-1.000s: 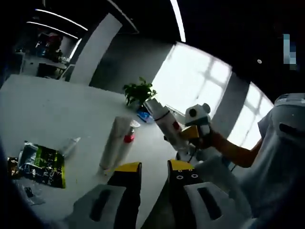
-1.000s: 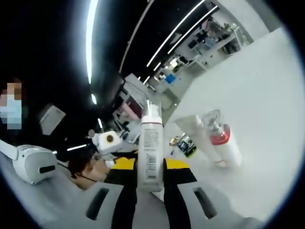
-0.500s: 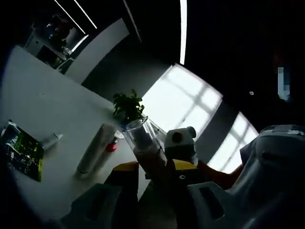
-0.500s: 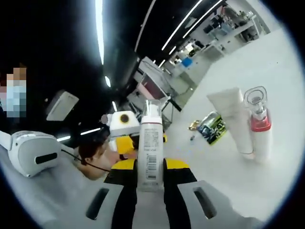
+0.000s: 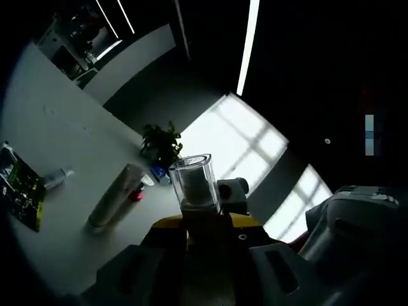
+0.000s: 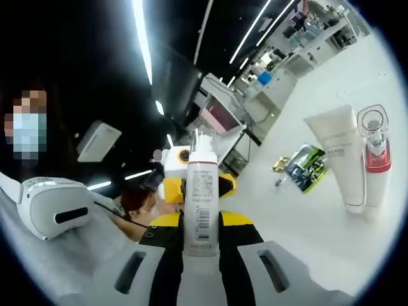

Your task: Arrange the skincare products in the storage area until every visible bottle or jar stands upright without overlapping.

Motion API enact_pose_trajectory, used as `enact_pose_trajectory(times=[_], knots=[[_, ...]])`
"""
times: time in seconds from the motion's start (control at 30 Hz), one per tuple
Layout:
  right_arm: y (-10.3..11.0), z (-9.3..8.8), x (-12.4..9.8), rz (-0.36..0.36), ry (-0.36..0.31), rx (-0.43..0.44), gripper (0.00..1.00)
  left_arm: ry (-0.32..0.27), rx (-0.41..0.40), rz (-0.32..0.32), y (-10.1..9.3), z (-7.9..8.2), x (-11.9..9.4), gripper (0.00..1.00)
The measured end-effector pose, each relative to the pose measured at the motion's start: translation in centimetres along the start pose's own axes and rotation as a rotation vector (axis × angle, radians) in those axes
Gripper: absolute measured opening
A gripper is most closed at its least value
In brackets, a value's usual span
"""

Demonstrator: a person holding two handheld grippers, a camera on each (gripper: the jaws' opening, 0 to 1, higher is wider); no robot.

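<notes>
L gripper view, left to right: green-and-black foil sachet [image 5: 21,199] lies flat nr the desk [image 5: 64,127] edge at the view's left side; just beside it a small clear tube [image 5: 56,178], also flat. Further right a white squeeze tube [image 5: 113,197] and a red-collared pump bottle [image 5: 136,192] stand side by side on the desk, touching or nearly so. Past them, by the desk's far edge, a green potted plant [image 5: 161,143] w/ a blue item at its base, too small to name. At centre the left hand-held gripper [image 5: 203,223]: yellow-tipped jaws sit either side of the white bottle with a clear square cap [image 5: 196,186], cap end toward the camera; view is dark there, so jaws prob. closed on it but can't say for sure.

R gripper view: right hand-held gripper [image 6: 200,220] clamped on the same white bottle, barcode label facing the camera, held in the air off the desk. Other gripper's yellow tips show just behind the bottle. Right of that, sachet flat on the desk, then squeeze tube and pump bottle upright nr the view's right side, close together.
</notes>
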State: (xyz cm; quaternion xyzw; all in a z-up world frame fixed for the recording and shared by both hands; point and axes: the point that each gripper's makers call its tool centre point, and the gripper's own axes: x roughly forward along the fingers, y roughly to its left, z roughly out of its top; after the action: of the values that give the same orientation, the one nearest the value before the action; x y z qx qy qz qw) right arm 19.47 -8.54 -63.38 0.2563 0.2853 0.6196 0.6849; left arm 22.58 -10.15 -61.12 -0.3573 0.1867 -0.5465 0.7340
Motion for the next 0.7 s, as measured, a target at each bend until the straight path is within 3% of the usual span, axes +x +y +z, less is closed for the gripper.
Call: enact_pose_trajectory(times=[0.23, 0.4, 0.53, 0.7], knots=[[-0.7, -0.5, 0.2, -0.029, 0.024, -0.040, 0.21, 0.019, -0.020, 0.032, 0.4, -0.3, 0.1, 0.15], [-2.4, -1.1, -0.3, -0.131, 0.062, -0.117, 0.23, 0.077, 0.092, 0.113, 1.6, -1.0, 0.3, 0.15], [-4.2, -1.9, -1.0, -0.234, 0.135, -0.215, 0.26, 0.121, 0.218, 0.188, 2.7, -1.3, 0.2, 0.15], [-4.8, -1.8, -1.8, -0.290, 0.157, -0.265, 0.27, 0.126, 0.240, 0.221, 3.4, -1.3, 0.0, 0.15]])
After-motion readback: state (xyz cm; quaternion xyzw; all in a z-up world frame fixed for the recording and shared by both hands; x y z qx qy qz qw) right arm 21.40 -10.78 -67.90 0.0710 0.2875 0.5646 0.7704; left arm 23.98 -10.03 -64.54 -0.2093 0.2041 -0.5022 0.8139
